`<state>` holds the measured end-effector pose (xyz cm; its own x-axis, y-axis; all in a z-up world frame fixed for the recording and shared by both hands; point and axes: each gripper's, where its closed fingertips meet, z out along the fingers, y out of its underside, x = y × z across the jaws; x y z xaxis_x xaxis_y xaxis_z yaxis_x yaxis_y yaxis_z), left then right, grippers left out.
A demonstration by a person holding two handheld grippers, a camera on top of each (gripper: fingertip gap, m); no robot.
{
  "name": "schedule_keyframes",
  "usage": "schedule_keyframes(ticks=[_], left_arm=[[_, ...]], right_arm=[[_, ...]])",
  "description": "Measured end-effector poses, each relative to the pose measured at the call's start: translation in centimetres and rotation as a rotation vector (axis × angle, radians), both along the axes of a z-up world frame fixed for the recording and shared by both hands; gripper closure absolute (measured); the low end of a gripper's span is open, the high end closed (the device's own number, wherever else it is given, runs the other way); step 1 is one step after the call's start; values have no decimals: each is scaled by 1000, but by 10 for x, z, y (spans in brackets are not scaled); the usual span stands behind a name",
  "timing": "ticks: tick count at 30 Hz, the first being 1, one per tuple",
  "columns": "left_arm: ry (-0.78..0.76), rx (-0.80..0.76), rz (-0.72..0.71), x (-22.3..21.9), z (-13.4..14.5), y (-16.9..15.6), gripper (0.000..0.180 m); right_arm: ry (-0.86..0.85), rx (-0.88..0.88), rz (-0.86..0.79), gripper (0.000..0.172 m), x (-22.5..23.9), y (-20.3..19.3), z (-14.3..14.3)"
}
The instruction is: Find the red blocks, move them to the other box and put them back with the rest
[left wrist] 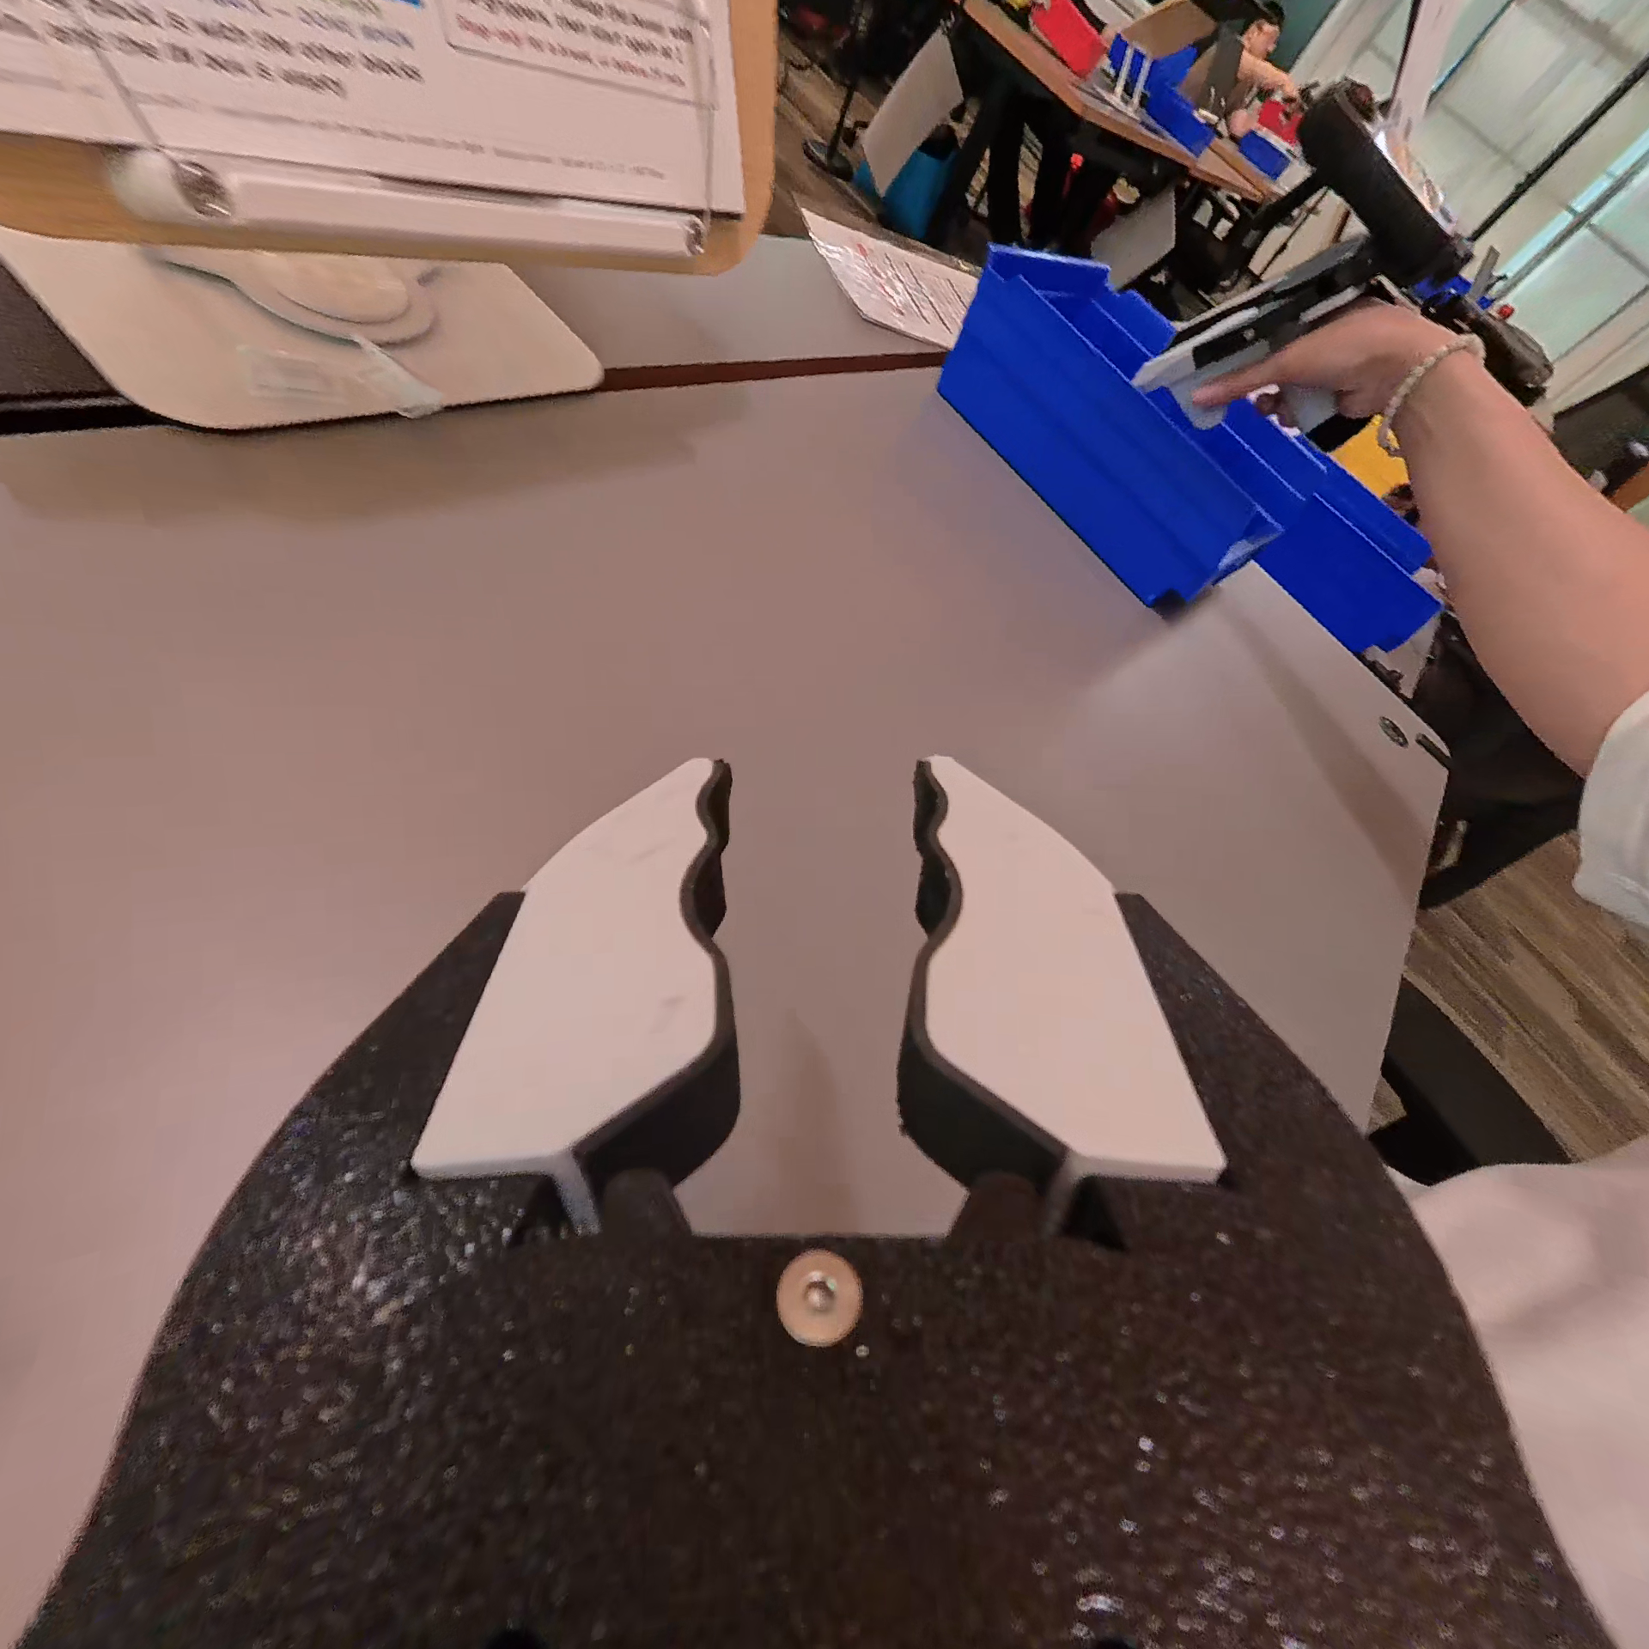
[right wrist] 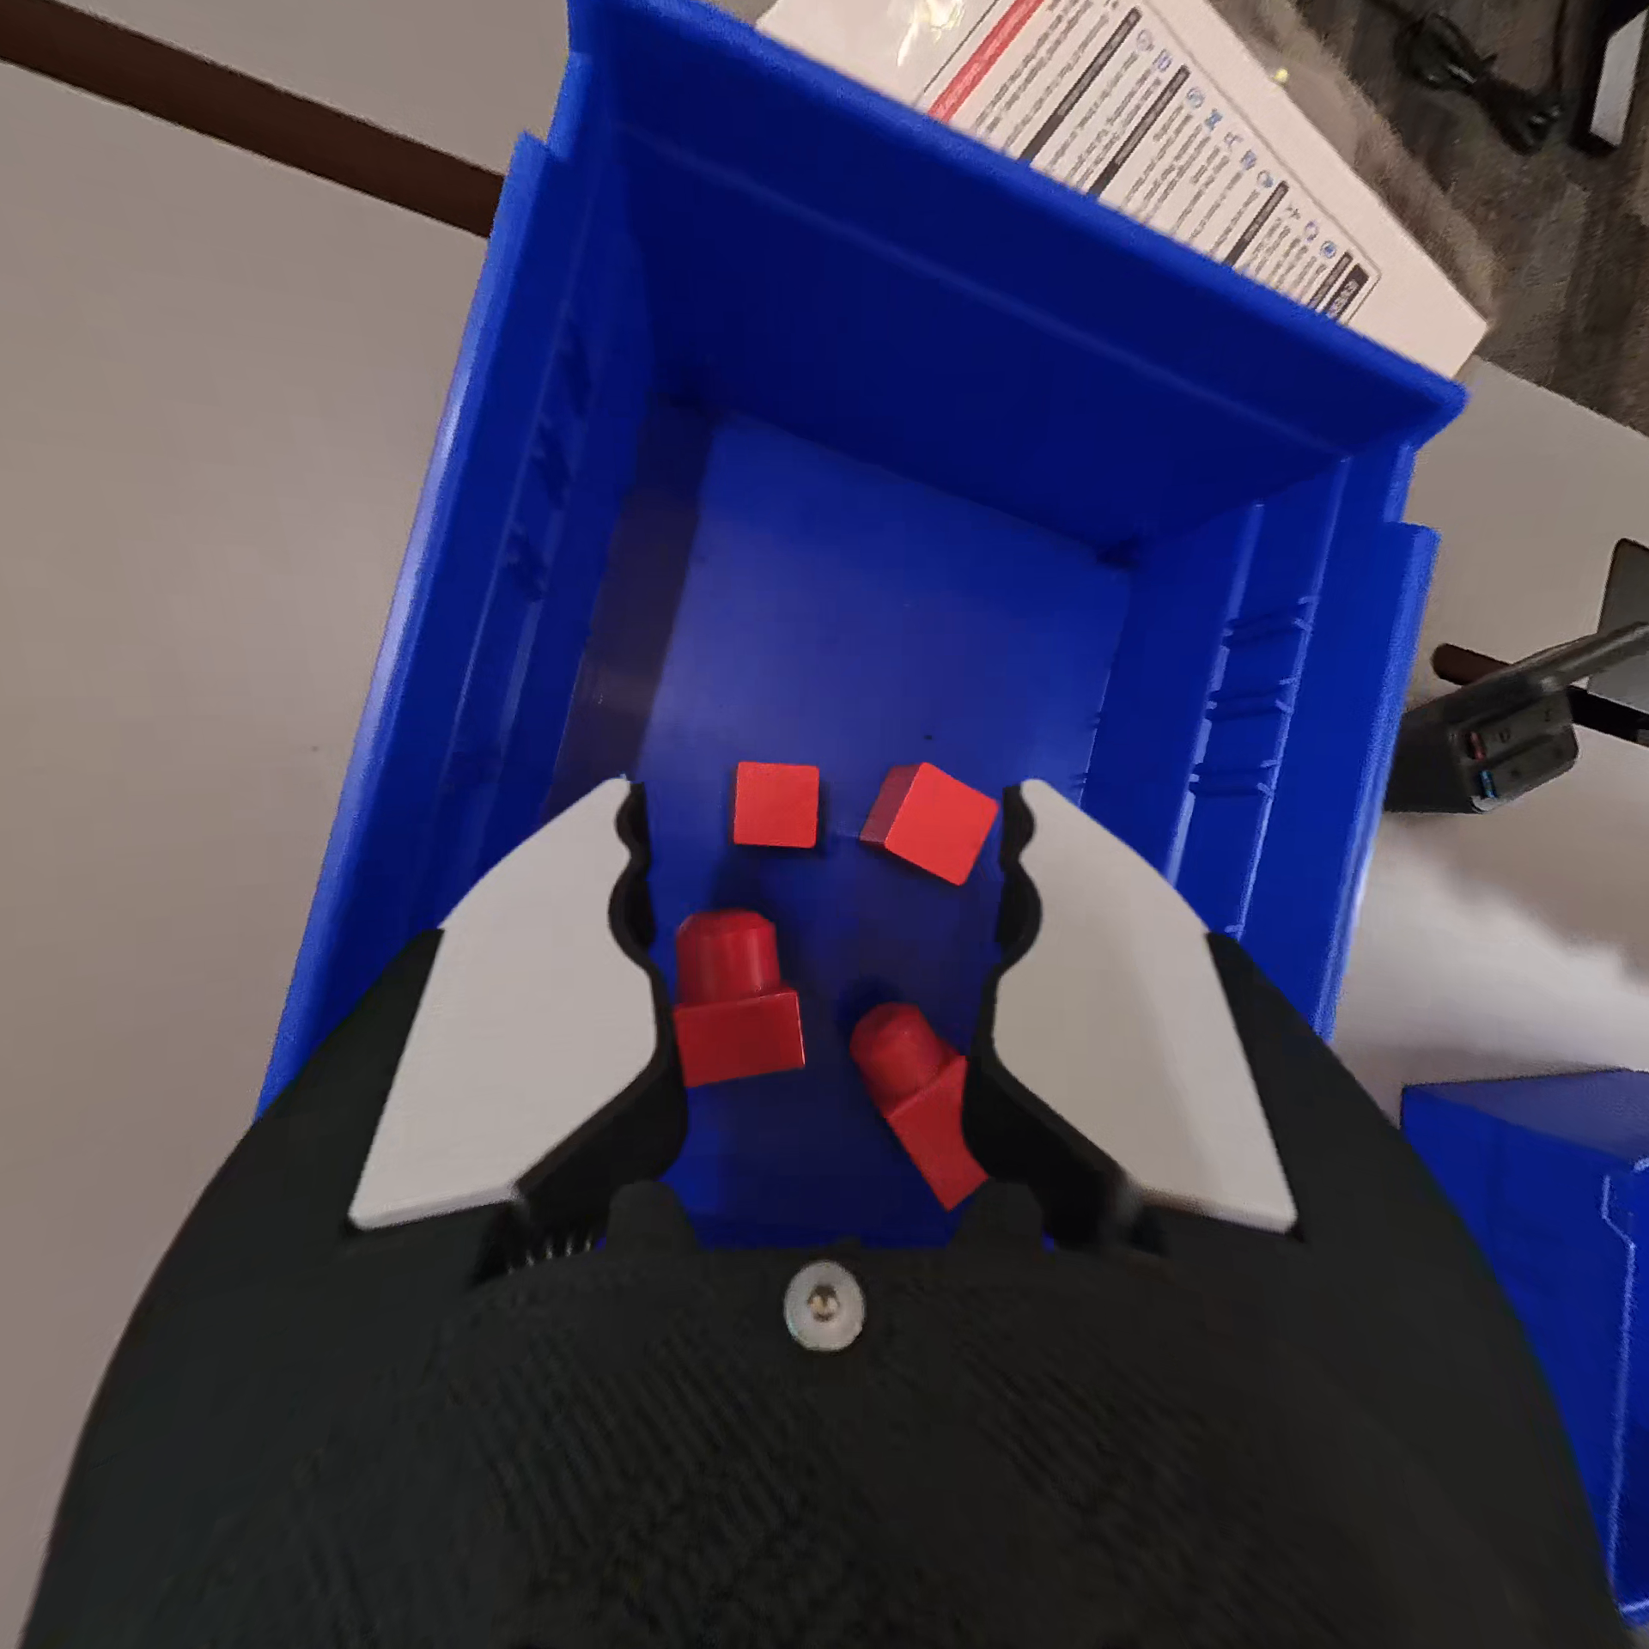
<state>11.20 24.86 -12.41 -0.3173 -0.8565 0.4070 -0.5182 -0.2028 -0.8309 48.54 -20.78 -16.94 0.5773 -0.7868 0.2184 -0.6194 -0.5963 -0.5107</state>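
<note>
Grey table (left wrist: 446, 580), wood-look floor (left wrist: 1517, 981), distant desks (left wrist: 1115, 98), bright windows (left wrist: 1561, 134).

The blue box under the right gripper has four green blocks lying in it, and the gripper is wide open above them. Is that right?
Not quite. The four blocks in the blue box are red, not green: two cubes and two with a round peg on top. The right wrist view shows this. The rest holds: the right gripper is wide open above them, gripping none.
</note>
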Motion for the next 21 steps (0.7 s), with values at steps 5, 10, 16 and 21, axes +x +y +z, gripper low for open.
schedule_keyframes(ticks=[5,10,16,21], left_arm=[[-40,77,155,-17,26,78,141],[43,149,380,-12,44,205,140],[330,136,412,51,13,294,139],[588,166,361,97,-43,320,142]], right_arm=[[-91,78,-1,73,-10,0,30],[-222,162,26,69,-44,7,62],[-289,196,60,71,-93,15,75],[-306,209,73,73,-120,15,80]])
